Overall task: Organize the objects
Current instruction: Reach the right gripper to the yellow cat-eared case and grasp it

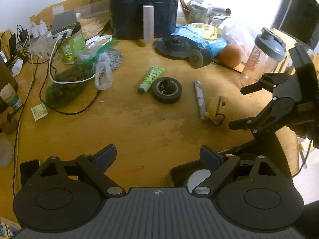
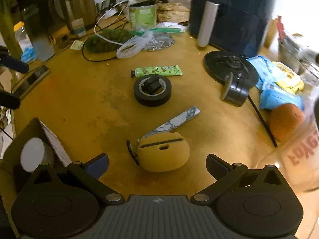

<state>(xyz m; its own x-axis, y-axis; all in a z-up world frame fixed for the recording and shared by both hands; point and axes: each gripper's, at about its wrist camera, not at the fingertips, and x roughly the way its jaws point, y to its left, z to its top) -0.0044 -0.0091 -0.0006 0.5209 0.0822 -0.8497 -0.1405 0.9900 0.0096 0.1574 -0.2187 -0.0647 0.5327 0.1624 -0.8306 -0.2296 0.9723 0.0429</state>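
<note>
A yellow silicone case point(image 2: 163, 153) with a black loop lies on the wooden table just ahead of my right gripper point(image 2: 157, 164), which is open and empty; the case also shows in the left wrist view point(image 1: 216, 109). A marbled flat stick point(image 2: 171, 124) lies behind it. A black tape roll point(image 2: 152, 90) and a green tube point(image 2: 157, 71) lie mid-table. My left gripper point(image 1: 158, 156) is open and empty above the table's near edge. The right gripper point(image 1: 237, 107) shows in the left wrist view, open beside the case.
A black air fryer point(image 2: 231, 14) stands at the back. A black disc point(image 2: 229, 67), blue packets point(image 2: 277, 97), an orange point(image 2: 285, 121) and a shaker bottle point(image 1: 261, 57) crowd the right. A green net bag point(image 1: 65, 85), cables and a green tin point(image 1: 72, 45) sit left. A cardboard box point(image 2: 30, 155) holds a white cylinder.
</note>
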